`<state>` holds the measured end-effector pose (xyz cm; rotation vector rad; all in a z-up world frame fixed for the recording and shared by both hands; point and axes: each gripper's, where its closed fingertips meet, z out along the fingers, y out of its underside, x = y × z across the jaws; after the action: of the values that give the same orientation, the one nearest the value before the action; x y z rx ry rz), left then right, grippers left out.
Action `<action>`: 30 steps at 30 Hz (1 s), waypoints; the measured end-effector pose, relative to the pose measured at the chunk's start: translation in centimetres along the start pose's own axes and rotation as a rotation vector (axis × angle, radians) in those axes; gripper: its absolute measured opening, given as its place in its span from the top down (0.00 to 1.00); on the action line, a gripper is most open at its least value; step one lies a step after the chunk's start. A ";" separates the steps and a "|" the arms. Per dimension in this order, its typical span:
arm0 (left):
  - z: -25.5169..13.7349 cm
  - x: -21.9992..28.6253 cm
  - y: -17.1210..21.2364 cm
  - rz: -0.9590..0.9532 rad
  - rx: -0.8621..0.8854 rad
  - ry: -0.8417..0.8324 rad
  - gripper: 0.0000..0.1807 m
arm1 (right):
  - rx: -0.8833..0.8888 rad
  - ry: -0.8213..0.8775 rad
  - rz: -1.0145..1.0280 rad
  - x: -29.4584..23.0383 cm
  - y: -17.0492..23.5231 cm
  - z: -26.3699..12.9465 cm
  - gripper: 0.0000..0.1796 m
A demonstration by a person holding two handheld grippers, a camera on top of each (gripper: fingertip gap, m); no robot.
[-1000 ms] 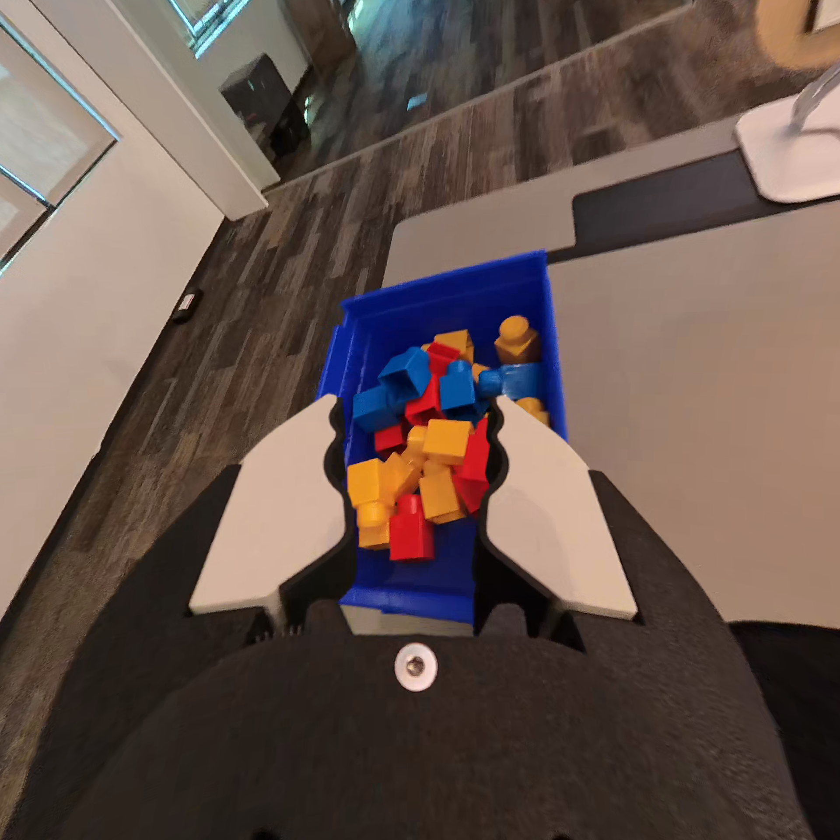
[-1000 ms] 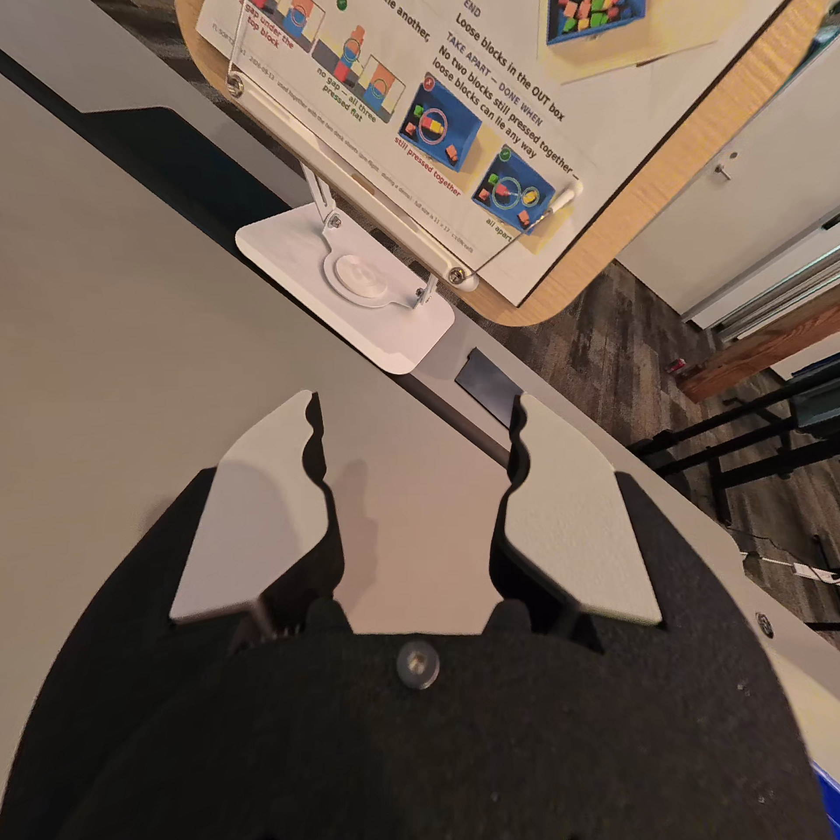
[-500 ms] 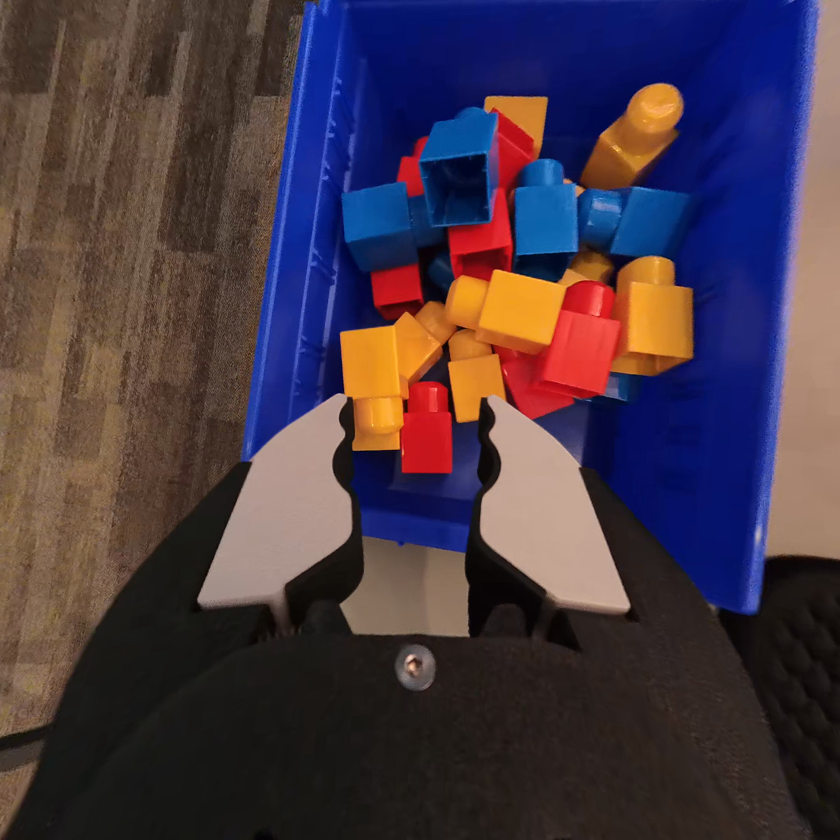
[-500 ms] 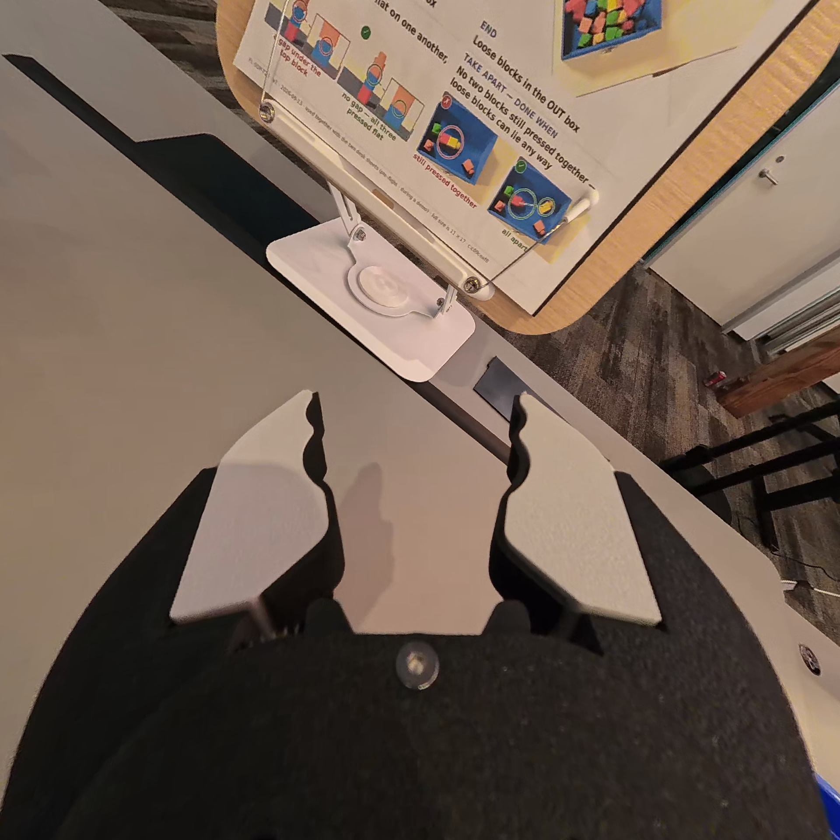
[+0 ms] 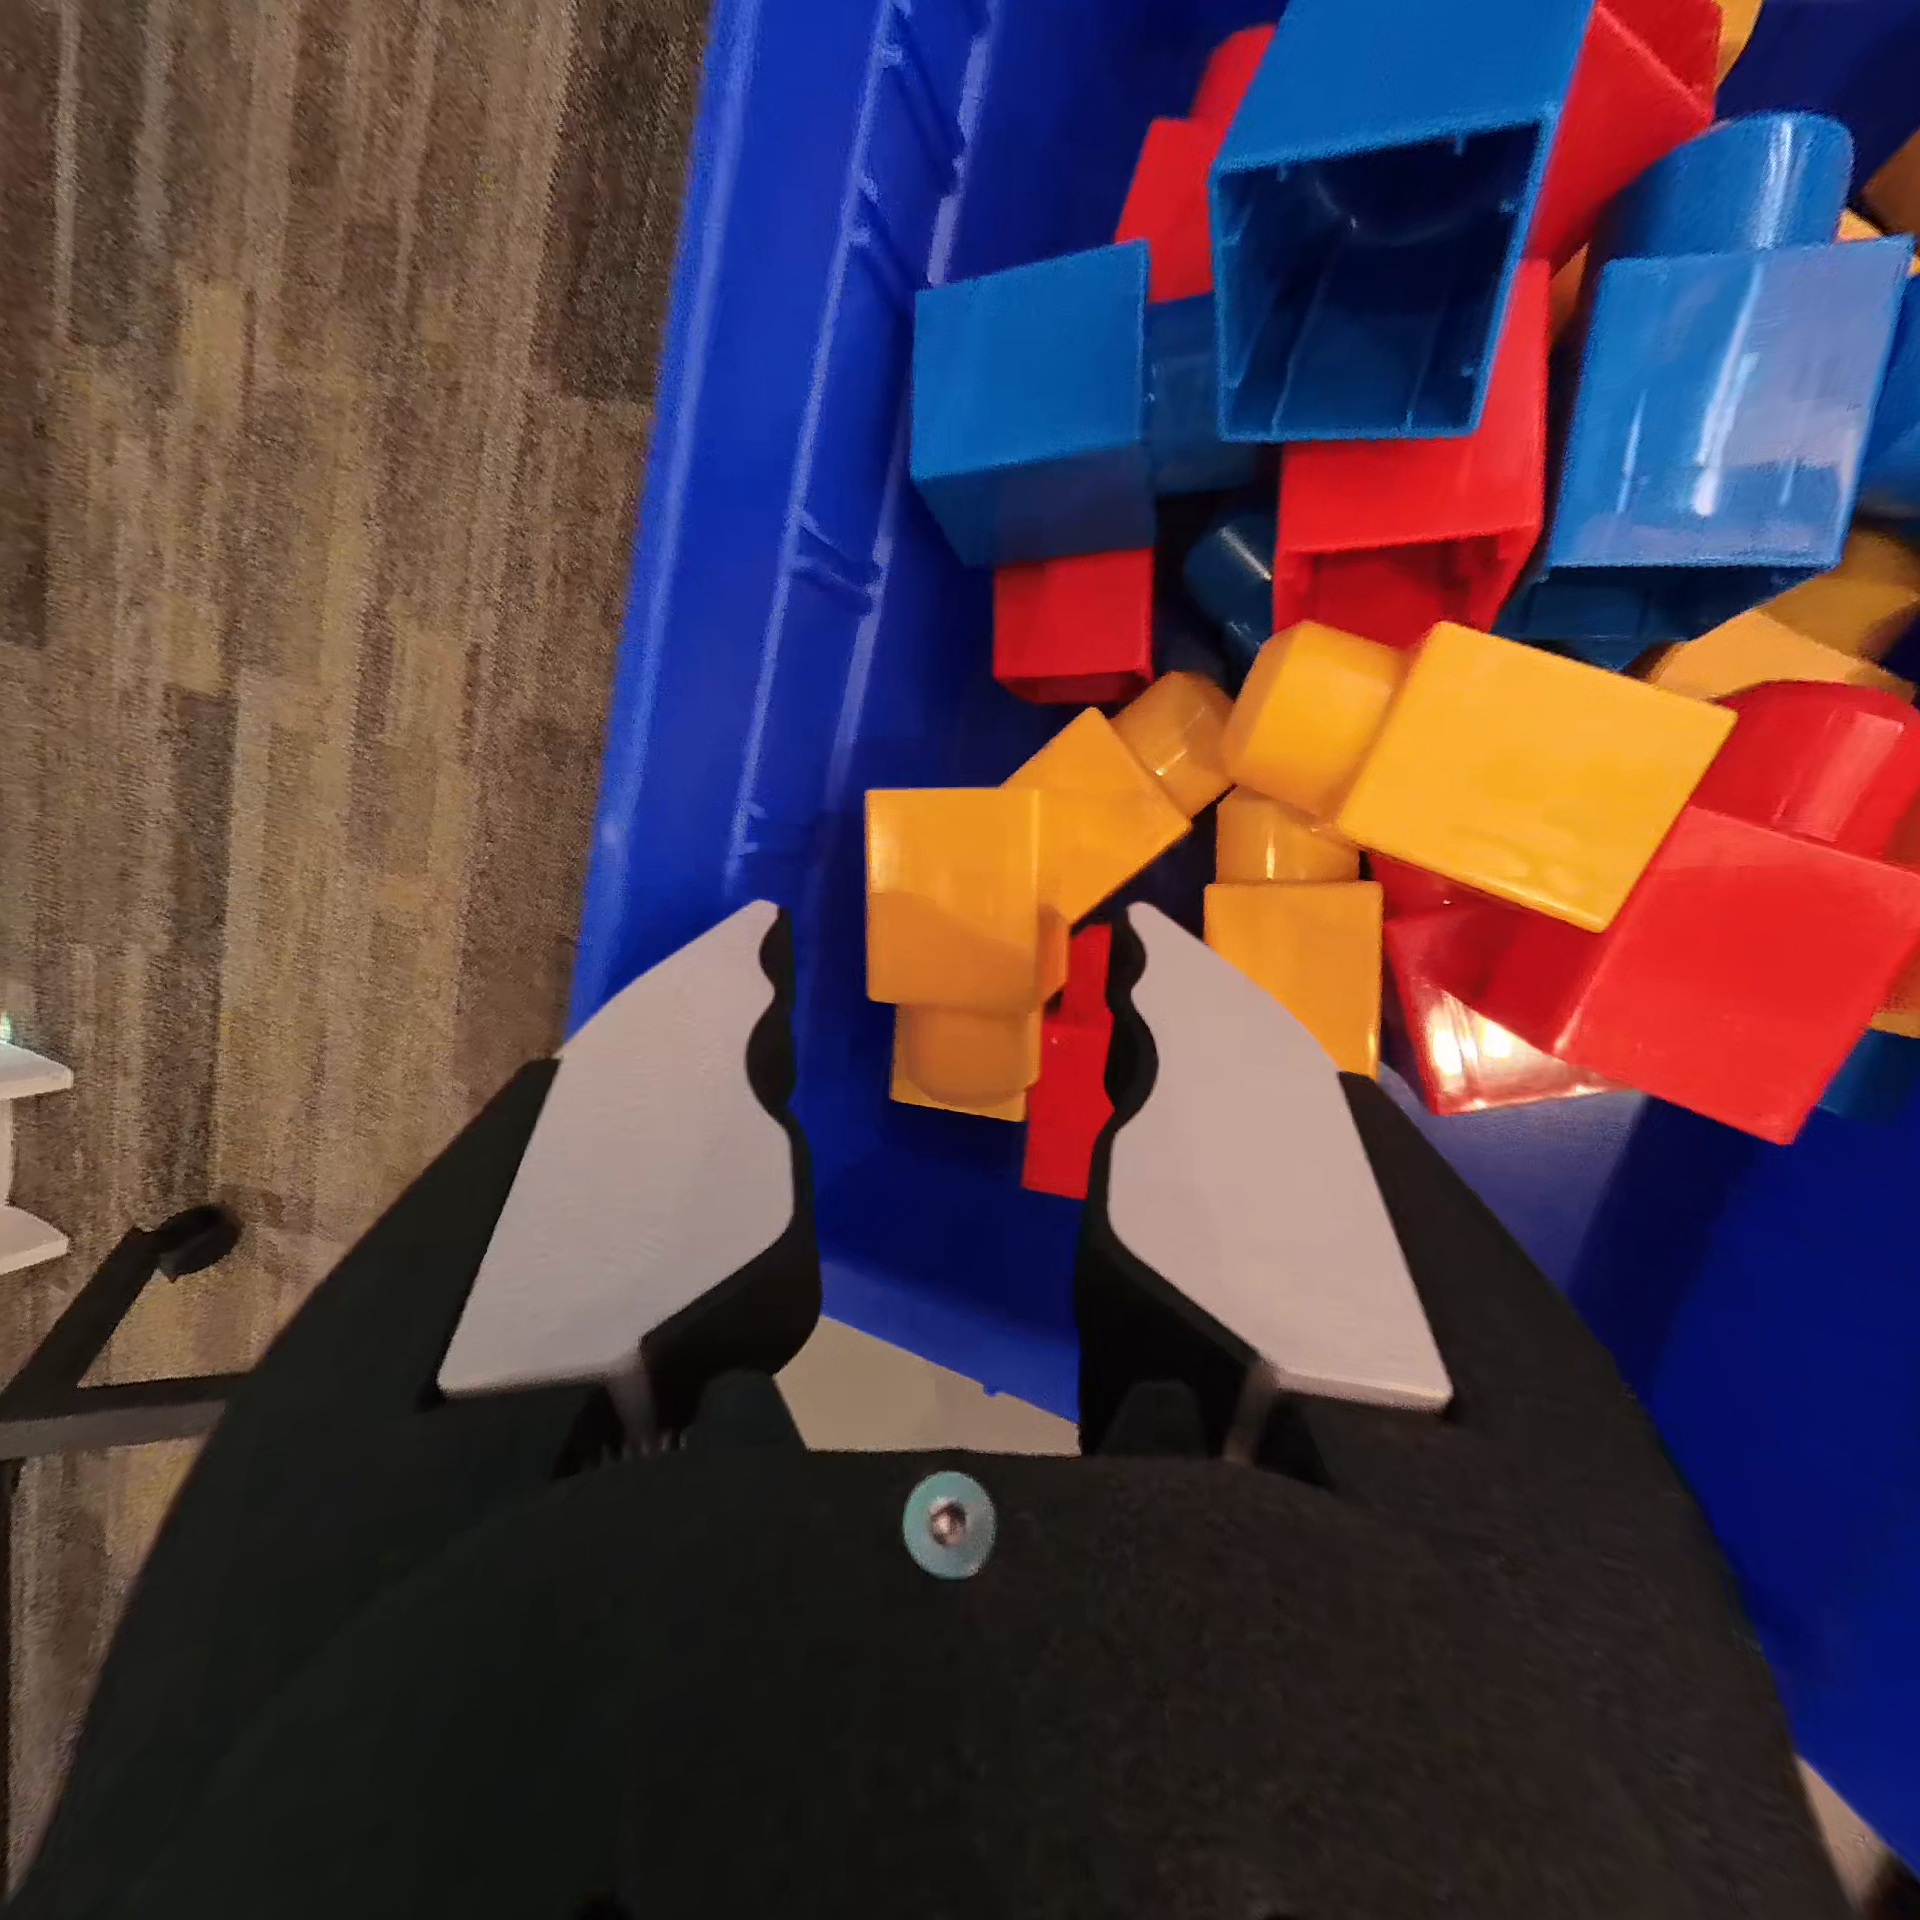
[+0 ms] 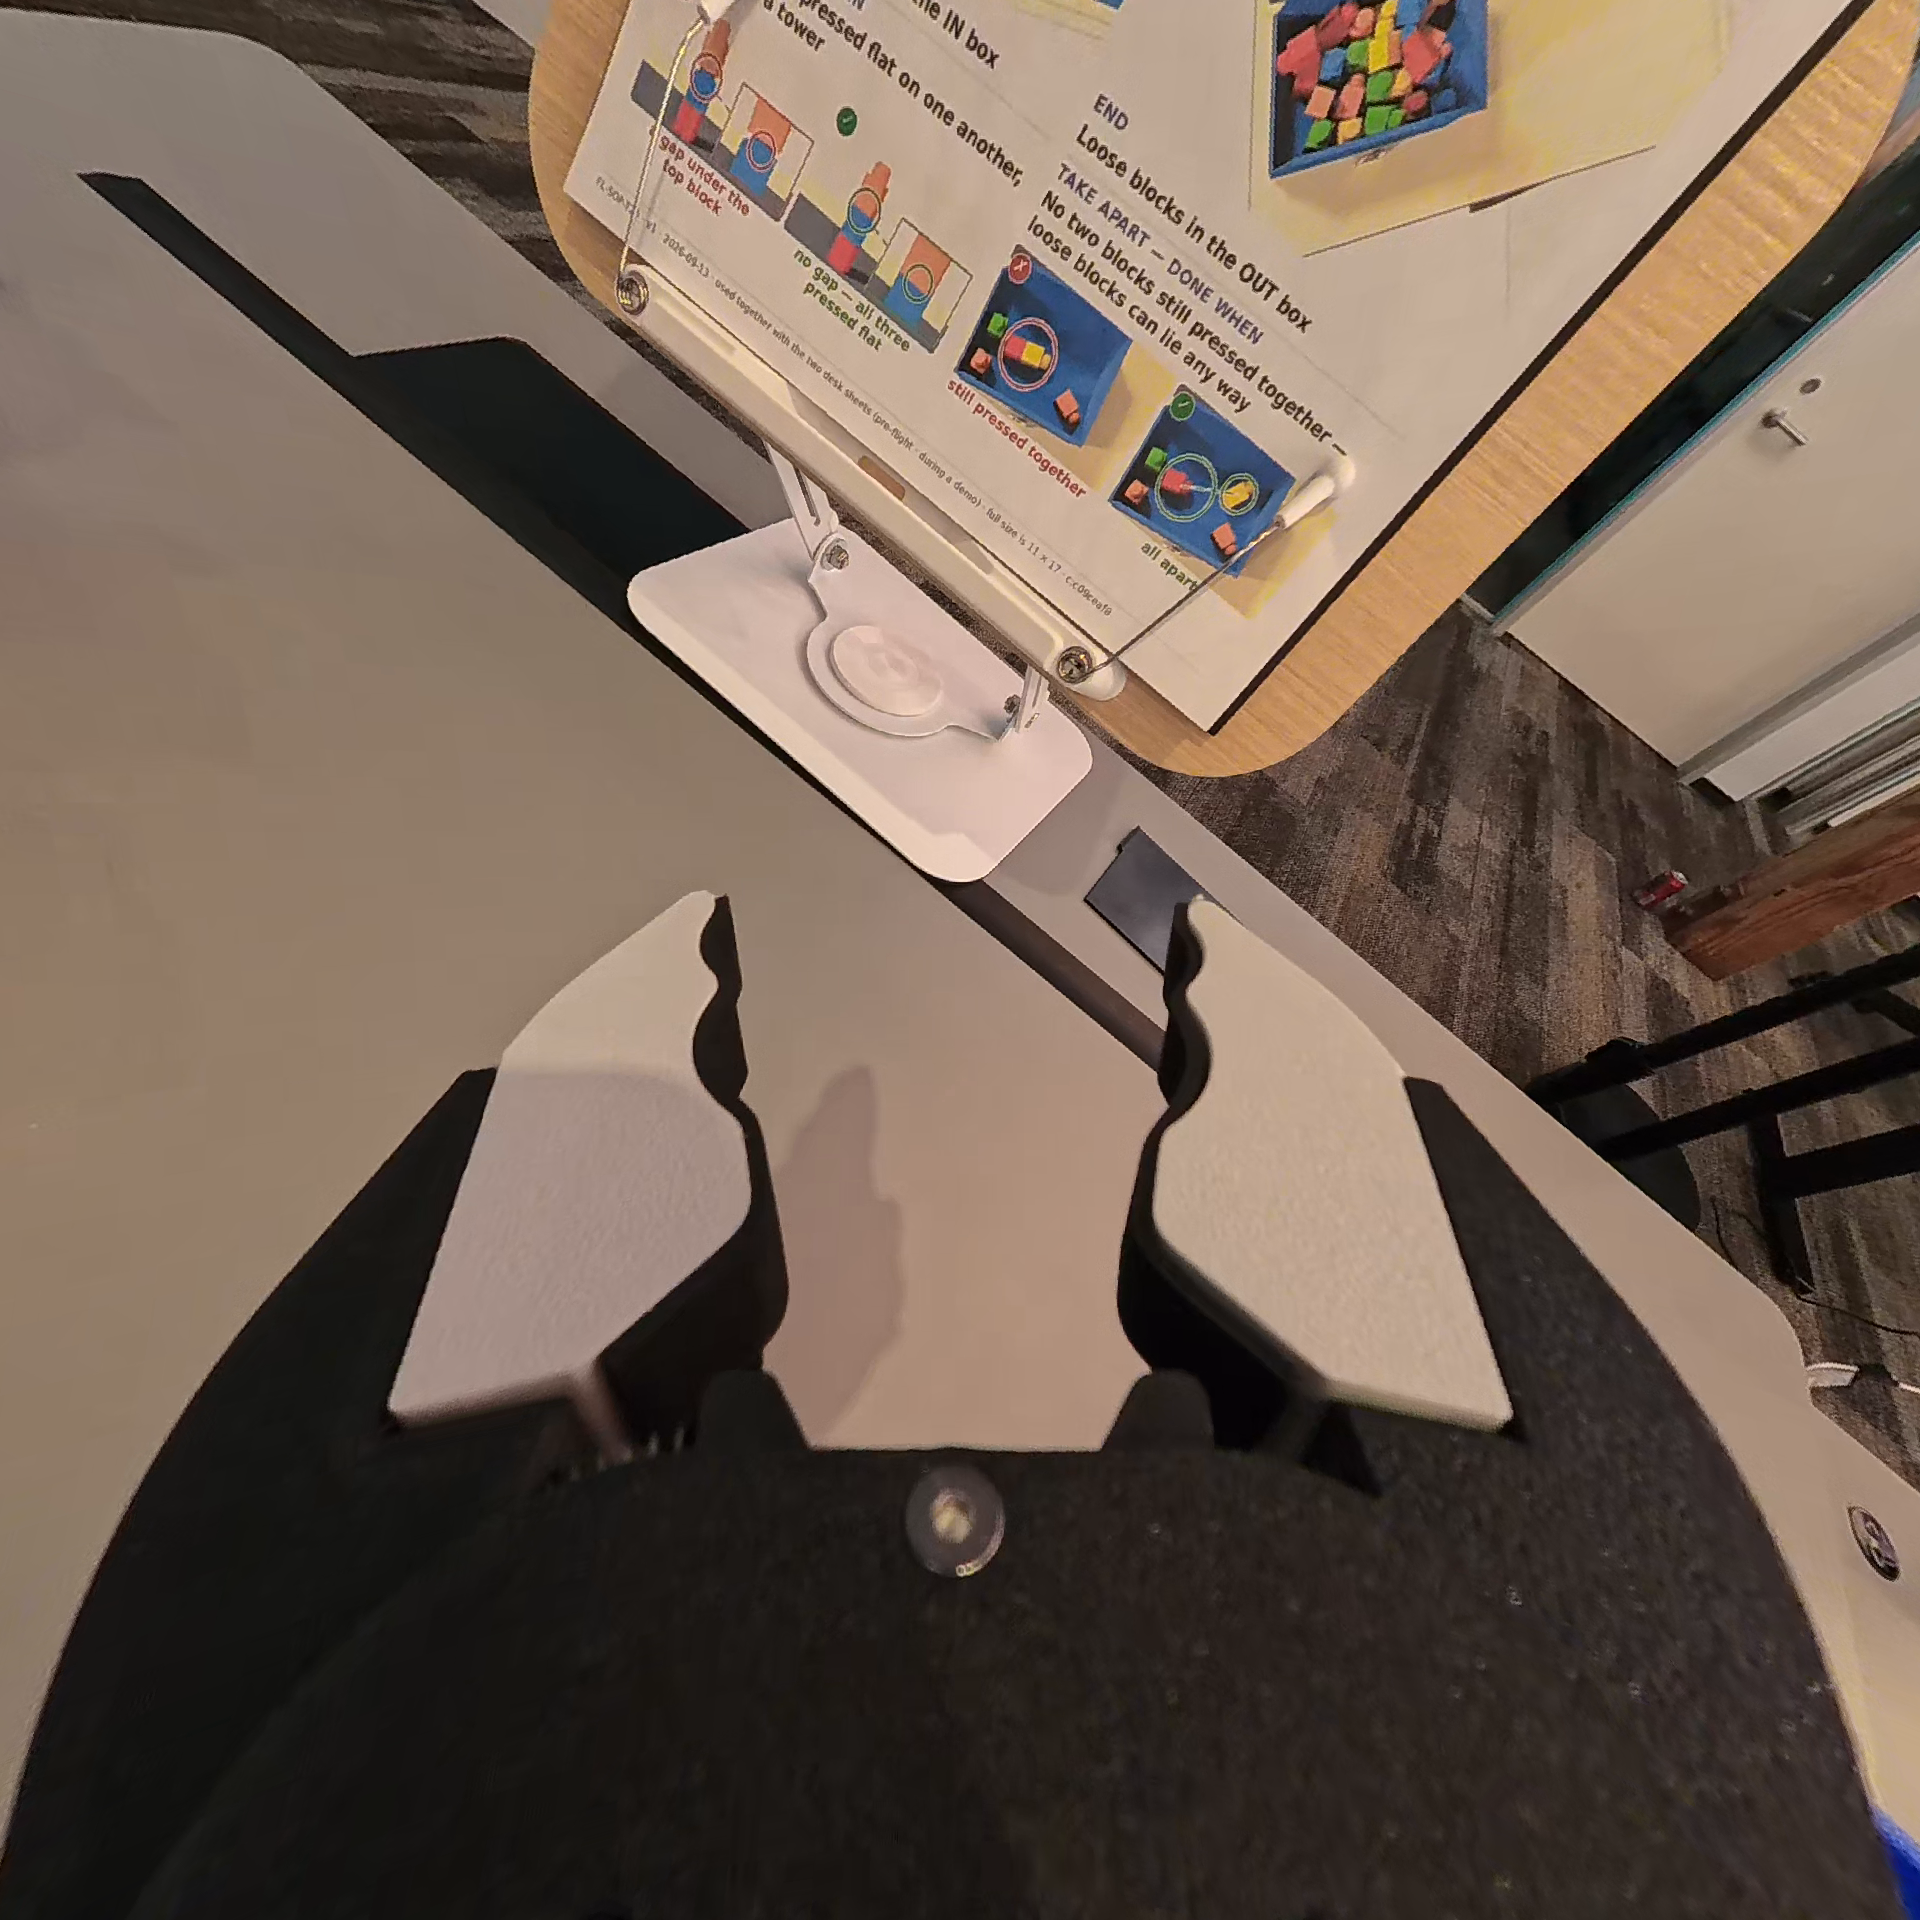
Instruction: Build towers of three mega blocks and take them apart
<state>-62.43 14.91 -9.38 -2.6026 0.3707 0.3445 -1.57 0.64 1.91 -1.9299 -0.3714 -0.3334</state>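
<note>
Left tool [image 5: 945,956] has dropped into the blue bin [image 5: 769,520], part-open and empty astride a yellow block [image 5: 956,894]; picking step, closing next; right tool [image 6: 951,935] wide, empty over bench [image 6: 312,831].

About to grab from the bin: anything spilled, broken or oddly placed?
Nothing stands out. The plastic blocks lie jumbled inside the blue plastic bin; the open left gripper brackets a yellow block. The right gripper is open over bare grey table.

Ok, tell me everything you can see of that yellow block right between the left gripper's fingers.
The yellow block is glossy plastic, a square body with one round stud pointing toward the camera. It lies on its side in the blue bin, leaning on a red block and touching another yellow one. The left gripper is open around it, not yet gripping.
</note>
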 end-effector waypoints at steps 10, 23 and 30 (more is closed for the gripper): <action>1.1 0.9 0.7 0.008 0.012 0.051 0.79 | 0.006 -0.007 0.000 0.0 -0.1 0.0 0.57; -12.1 11.8 -5.0 0.237 0.396 0.376 0.79 | -0.011 -0.018 -0.026 -0.4 0.0 0.2 0.58; -21.9 31.3 -2.8 0.885 0.518 0.615 0.79 | 0.197 -0.489 -0.283 -9.6 -1.8 -2.5 0.62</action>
<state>-28.52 0.23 0.87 -1.8419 1.5864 -0.2690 -11.18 -2.02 0.51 -1.7494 -0.9677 0.0032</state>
